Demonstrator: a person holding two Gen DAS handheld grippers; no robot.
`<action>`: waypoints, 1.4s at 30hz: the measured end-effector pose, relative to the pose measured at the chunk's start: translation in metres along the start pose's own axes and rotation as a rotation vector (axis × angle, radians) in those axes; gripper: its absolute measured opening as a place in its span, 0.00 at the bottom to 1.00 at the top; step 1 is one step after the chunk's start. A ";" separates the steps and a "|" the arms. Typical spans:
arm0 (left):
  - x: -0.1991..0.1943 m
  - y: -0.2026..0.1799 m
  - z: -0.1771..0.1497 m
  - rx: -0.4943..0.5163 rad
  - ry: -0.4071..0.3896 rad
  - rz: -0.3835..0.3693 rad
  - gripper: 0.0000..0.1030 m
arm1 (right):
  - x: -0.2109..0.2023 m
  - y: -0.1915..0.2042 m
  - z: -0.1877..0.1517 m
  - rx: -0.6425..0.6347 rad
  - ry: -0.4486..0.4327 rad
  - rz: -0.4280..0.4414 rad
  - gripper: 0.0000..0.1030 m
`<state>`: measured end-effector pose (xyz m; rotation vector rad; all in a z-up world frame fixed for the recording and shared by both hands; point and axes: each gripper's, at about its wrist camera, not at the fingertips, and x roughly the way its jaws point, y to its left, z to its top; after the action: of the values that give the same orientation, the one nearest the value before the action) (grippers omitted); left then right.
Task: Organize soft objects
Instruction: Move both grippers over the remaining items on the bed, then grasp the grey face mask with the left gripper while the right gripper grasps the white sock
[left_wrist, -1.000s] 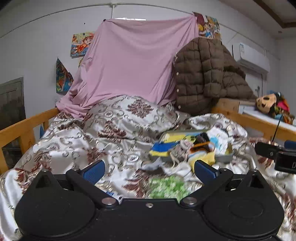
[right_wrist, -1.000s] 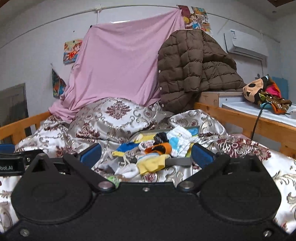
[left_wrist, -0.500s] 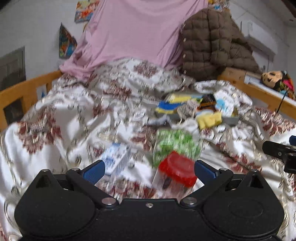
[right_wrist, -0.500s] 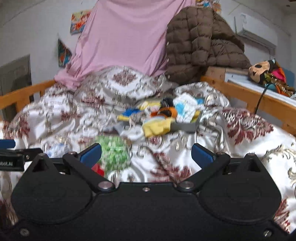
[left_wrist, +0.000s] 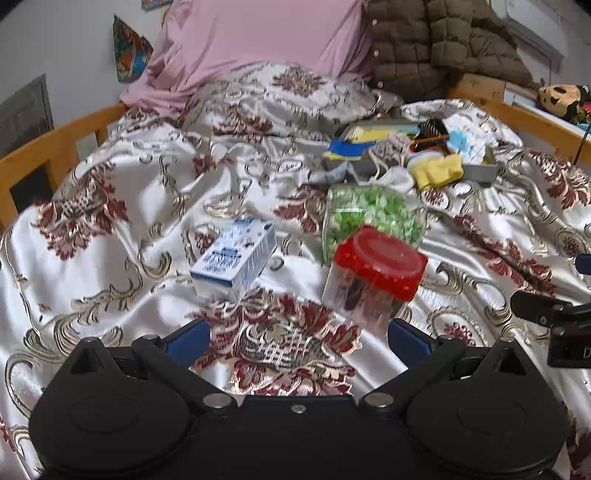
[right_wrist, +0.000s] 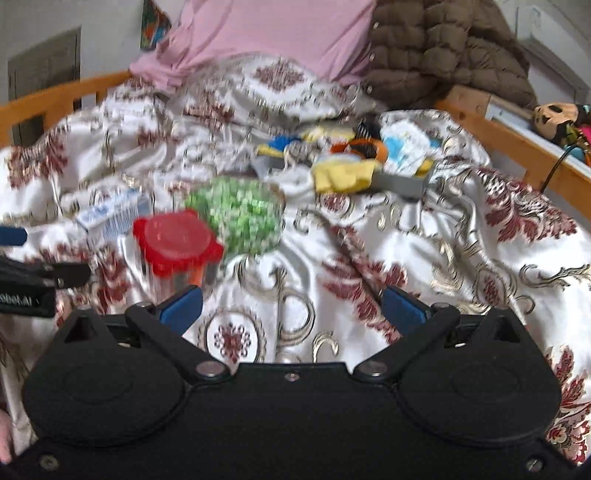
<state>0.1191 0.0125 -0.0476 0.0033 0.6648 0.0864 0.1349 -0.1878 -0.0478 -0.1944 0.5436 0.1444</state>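
Satin bedspread (left_wrist: 110, 206), approach step: both grippers (left_wrist: 298, 338) (right_wrist: 291, 308) wide open, empty. Soft items heaped in grey tray (left_wrist: 480, 171) well ahead. Next: reach past red-lidded jar (left_wrist: 376, 269).

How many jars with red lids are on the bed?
1: the red-lidded jar stands on the quilt, right of the blue-and-white carton. Others may hide under clothes.

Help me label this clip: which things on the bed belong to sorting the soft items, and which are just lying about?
Belong to the job:
grey tray holding soft items
yellow cloth hanging over its edge
white cloth beside it
both open grippers, left and right

Just lying about:
red-lidded jar
blue-and-white carton
bag of green pieces
brown jacket
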 end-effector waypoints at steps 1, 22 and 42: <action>0.002 0.001 0.000 -0.009 0.008 -0.003 0.99 | 0.001 0.001 0.000 -0.004 0.005 0.012 0.99; 0.019 0.040 0.030 -0.229 0.018 0.046 0.99 | -0.016 0.005 0.008 0.004 -0.274 0.066 0.99; 0.093 0.053 0.103 -0.191 -0.141 -0.042 0.99 | 0.015 0.002 0.018 0.028 -0.309 0.103 0.99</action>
<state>0.2514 0.0758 -0.0221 -0.1870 0.5137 0.1077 0.1560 -0.1810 -0.0405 -0.1137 0.2472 0.2620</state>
